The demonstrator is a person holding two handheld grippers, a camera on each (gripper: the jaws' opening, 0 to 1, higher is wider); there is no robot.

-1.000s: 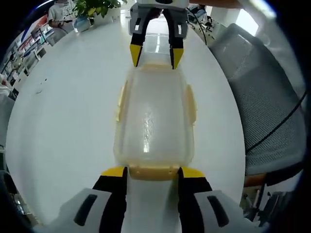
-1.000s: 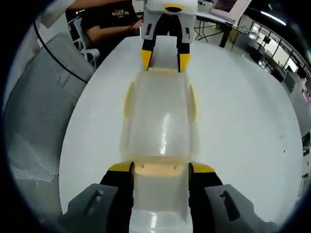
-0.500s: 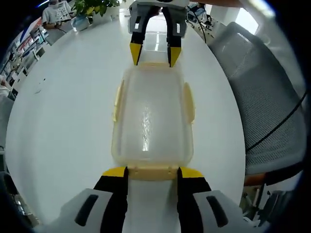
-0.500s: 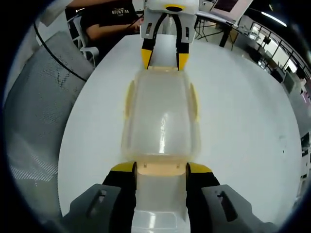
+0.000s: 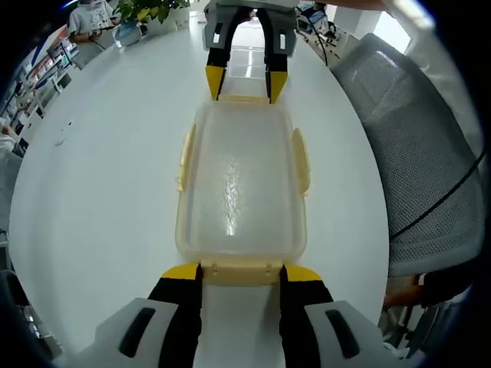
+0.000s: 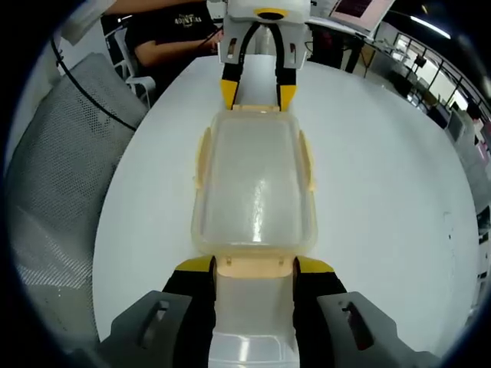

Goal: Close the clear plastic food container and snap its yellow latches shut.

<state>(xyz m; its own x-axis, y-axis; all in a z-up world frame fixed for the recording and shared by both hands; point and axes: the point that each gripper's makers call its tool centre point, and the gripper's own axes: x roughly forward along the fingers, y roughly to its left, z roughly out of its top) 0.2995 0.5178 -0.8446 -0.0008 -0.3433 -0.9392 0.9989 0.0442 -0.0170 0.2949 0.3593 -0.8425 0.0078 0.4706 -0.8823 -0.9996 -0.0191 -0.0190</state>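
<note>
In the left gripper view, your left gripper [image 5: 241, 271] rises from the bottom with its two jaws apart, and their yellow tips stand at the two ends of the near end latch [image 5: 241, 270] of the clear plastic food container [image 5: 239, 184]. The tips seem to touch the latch ends, but the jaws do not clamp anything. The container lies directly ahead of this gripper on the white table [image 5: 100, 184], its long axis going straight away from you. Its clear lid sits flat on top. One yellow side latch [image 5: 184, 149] is to the left of the gripper's line and another side latch [image 5: 301, 159] is to the right; both stand out a little from the container wall. At the far end, your right gripper [image 5: 245, 84] comes down from the top with its jaws apart, its tips at the far end latch [image 5: 244, 100]. A grey mesh chair [image 5: 414, 153] is to the right of the table.

In the right gripper view, the same container [image 6: 255, 184] lies just ahead of your right gripper [image 6: 254, 265]. Its jaws are open, with the near latch [image 6: 254, 266] between the tips. Your left gripper [image 6: 255, 95] is at the opposite end, jaws open. A person in a dark shirt [image 6: 173, 34] is beyond it, upper left.
</note>
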